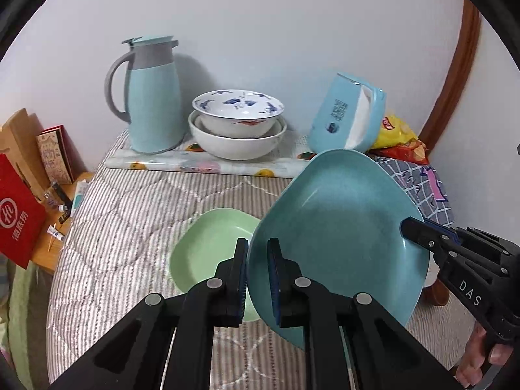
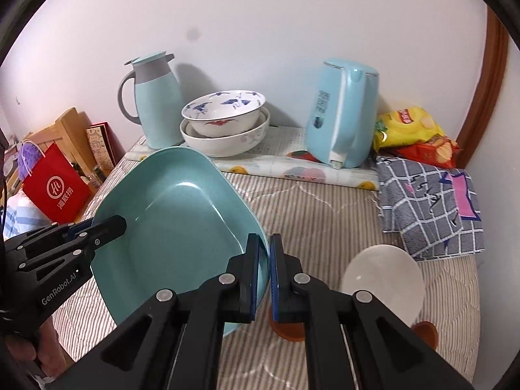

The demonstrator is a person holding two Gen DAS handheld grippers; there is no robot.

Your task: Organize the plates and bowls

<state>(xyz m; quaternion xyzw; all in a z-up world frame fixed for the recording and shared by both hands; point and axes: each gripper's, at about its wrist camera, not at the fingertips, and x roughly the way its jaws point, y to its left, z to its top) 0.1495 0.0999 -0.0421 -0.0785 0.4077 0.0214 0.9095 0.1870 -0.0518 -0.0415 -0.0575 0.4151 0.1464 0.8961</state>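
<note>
Holding blue plate (image 1: 338, 234) tilted in air, my left claw (image 1: 256, 276) pinching its left rim, right claw (image 2: 265, 273) its right. Green plate (image 1: 208, 247) lies below-left on bed, nearer left claw.

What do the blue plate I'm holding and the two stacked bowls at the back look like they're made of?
Blue plate: glazed ceramic or melamine, I cannot tell which; it has a smooth, glossy, faintly speckled face with soft highlights. Stacked bowls: the top bowl looks like glazed porcelain, white with painted blue and red motifs. The lower bowl seems to be plain white glazed ceramic with a thick rim.
</note>
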